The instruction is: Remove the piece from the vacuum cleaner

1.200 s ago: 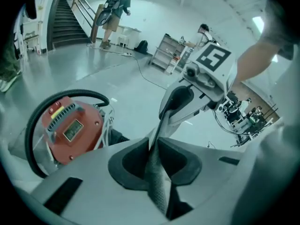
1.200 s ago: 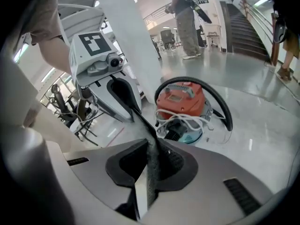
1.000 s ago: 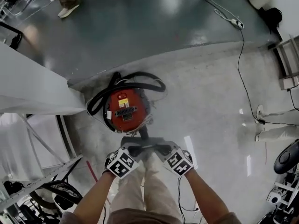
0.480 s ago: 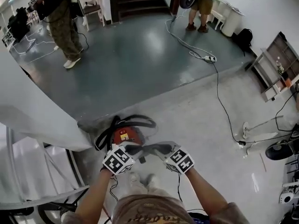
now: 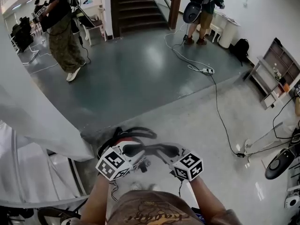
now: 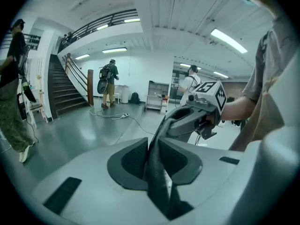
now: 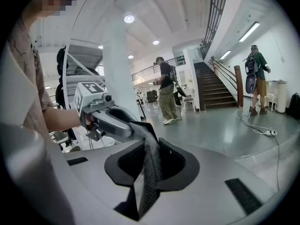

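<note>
A thin dark grey mesh piece hangs stretched between my two grippers, raised above the floor. The left gripper pinches its left end and the right gripper its right end. In the left gripper view the piece stands edge-on between the dark pads, with the other gripper beyond. The right gripper view shows the same piece clamped in its jaws. Both pairs of jaws have just been opening slightly, still with the piece between them. The red vacuum cleaner sits on the floor underneath, mostly hidden.
The vacuum's black hose coils beside it. A white panel stands at the left. A cable with a power strip crosses the floor. People stand at the back left and back right. A shelf is at right.
Both grippers have risen together with the dark piece, away from the red vacuum, which now shows smaller and mostly covered. The head view has tilted up toward the room.
</note>
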Available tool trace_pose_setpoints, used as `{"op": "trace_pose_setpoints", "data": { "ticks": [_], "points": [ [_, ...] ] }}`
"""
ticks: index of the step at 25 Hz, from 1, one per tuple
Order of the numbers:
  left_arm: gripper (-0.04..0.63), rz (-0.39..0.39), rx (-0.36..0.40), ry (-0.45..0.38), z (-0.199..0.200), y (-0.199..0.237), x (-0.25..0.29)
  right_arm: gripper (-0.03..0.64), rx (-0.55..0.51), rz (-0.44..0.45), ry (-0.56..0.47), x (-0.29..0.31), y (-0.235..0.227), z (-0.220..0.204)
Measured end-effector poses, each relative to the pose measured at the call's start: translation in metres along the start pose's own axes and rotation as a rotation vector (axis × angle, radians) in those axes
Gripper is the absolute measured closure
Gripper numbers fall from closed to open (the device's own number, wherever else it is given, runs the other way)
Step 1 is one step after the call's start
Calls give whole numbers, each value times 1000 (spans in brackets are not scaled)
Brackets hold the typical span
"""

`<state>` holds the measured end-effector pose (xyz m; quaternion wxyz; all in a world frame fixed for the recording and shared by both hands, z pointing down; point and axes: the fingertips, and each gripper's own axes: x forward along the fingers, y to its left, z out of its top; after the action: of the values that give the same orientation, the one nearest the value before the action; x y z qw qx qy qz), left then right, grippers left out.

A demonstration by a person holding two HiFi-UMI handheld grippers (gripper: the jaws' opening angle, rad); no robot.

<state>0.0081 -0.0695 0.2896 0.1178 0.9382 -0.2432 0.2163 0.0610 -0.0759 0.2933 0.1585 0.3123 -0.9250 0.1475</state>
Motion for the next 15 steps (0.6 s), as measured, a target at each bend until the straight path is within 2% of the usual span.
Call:
{"op": "trace_pose_setpoints", "data": {
  "ticks": [8, 15],
  "points": [
    [526, 5, -34, -97, 7, -21, -9, 551, 89, -91, -139, -24, 11, 4],
    [526, 10, -82, -153, -18, -29, 1, 552, 81, -103, -151, -22, 10, -21]
  ]
}}
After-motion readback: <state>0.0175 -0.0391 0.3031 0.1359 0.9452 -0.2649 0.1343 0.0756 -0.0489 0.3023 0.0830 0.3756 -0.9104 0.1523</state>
